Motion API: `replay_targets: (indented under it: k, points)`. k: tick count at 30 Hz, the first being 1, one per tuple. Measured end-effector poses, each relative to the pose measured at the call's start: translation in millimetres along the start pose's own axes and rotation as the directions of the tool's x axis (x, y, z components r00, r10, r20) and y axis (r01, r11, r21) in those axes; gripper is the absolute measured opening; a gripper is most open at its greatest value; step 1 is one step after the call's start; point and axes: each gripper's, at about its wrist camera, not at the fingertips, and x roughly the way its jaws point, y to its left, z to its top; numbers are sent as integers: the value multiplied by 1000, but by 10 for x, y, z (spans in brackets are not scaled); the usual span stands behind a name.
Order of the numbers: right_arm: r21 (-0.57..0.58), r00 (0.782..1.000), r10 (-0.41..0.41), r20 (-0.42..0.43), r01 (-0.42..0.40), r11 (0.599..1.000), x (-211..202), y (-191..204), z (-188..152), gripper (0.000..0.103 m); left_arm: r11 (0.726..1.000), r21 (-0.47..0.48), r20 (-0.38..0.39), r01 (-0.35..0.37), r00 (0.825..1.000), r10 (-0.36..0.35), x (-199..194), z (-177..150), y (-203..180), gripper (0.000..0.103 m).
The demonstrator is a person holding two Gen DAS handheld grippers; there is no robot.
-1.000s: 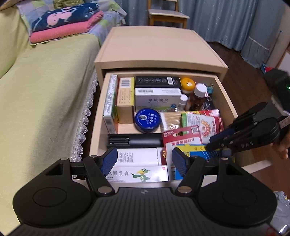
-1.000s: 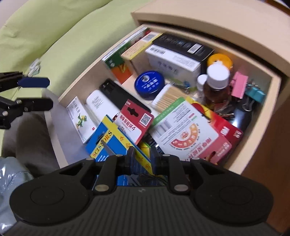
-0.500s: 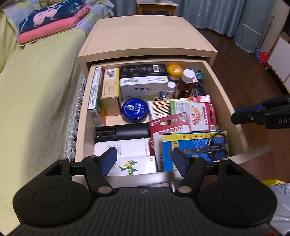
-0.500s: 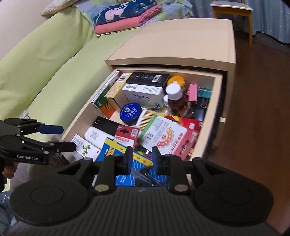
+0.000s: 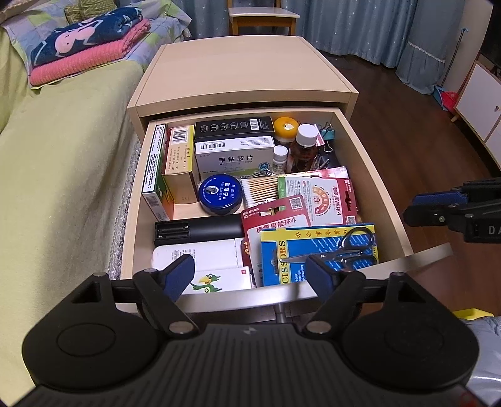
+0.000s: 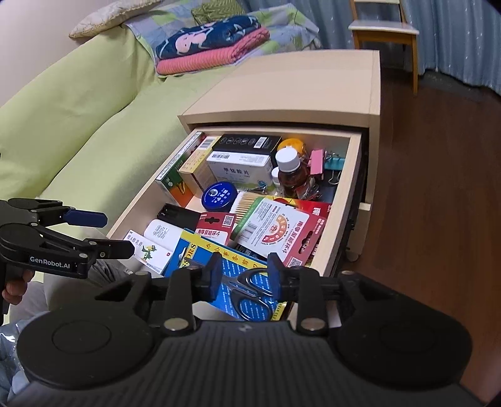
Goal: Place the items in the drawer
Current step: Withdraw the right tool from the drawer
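The pale wooden drawer (image 5: pixel 386 200) of a nightstand stands pulled out and packed with boxes, bottles, a blue tin and carded goods. A blue-and-yellow scissors pack (image 5: pixel 316 250) lies flat at its front right corner, on top of the red cards. My left gripper (image 5: pixel 250 275) hovers open over the drawer's front edge with nothing in it. My right gripper (image 6: pixel 244 275) is open just above the scissors pack (image 6: pixel 219 266), holding nothing. From the left wrist view the right gripper (image 5: pixel 419 208) hangs beyond the drawer's right wall. The left gripper (image 6: pixel 116 233) sits left of the drawer (image 6: pixel 347 194).
A bed with a green cover (image 5: pixel 62 162) runs along the left, with folded pink and navy blankets (image 5: pixel 90 47) at its far end. Dark wood floor (image 5: pixel 407 131) lies to the right, with a wooden chair (image 5: pixel 263 15), curtains and a white cabinet (image 5: pixel 479 100) farther back.
My right gripper has pulled back from the drawer and spread its fingers; the scissors pack now lies in the drawer. The left gripper drew back and up slightly, still open.
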Motion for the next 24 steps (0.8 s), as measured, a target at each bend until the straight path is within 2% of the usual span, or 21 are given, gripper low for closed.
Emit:
replay_targets:
  k: [8,17,24]
  points:
    - [-54,999,-17,45,19,998,-140,63,-241,34,999,-32,21,-8,1000,9,-58,-112,-60,91]
    - [-75,996,-28,87,34,997,-270,27,-419,43,999,-17,76,-39,996,40,-189,-226,-171,91]
    - [-87,994,-23,102,32,996,-313,17,-541,45,995,-44,107,-87,990,92,-324,-321,51,91]
